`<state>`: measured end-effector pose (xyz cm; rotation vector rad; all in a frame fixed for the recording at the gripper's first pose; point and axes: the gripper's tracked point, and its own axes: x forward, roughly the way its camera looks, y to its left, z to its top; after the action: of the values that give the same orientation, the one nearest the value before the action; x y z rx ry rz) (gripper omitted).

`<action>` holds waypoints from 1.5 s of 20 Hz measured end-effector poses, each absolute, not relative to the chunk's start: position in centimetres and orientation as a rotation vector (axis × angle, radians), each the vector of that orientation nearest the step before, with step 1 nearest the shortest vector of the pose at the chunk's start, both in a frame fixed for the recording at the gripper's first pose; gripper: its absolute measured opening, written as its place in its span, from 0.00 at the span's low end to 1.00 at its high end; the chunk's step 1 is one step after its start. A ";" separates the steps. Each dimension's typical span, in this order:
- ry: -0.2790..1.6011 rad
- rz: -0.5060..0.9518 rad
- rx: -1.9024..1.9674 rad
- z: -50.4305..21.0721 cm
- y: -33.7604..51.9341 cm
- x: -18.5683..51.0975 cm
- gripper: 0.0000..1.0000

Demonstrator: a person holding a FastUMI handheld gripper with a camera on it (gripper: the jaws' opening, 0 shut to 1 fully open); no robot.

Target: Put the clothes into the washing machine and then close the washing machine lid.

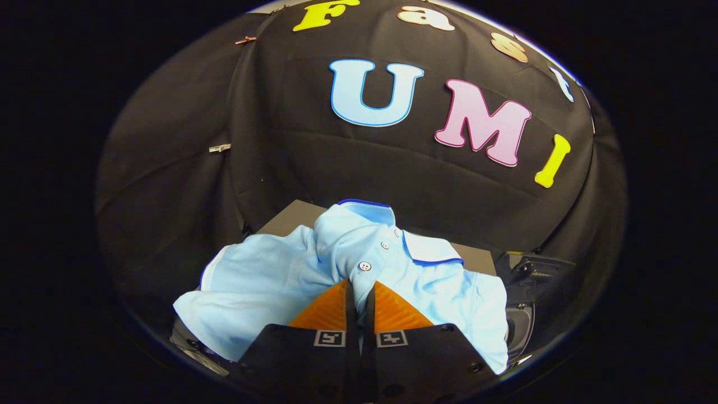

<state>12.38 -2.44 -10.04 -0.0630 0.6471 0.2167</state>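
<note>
I am pinching my gripper point(359, 283) on the light blue polo shirt point(280, 275), my two fingers pressed nearly together on a fold of cloth just below its white buttons. The shirt is a soft, matte knit with a dark-blue-edged collar, and it is hanging rumpled ahead of and around my fingers. A flat grey surface point(291, 216) is peeking out beyond it. The shirt is hiding most of a dark, rounded plastic part point(527, 292) to its right, hard to make out.
</note>
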 end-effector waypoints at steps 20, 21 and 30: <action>0.663 0.389 0.145 -11.9 -28.0 12.5 0.05; 0.665 0.384 0.143 -12.3 -29.7 12.5 0.05; 0.655 0.234 0.169 -15.3 -41.1 12.0 0.06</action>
<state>11.99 -41.07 -15.34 0.1691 0.6546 0.2336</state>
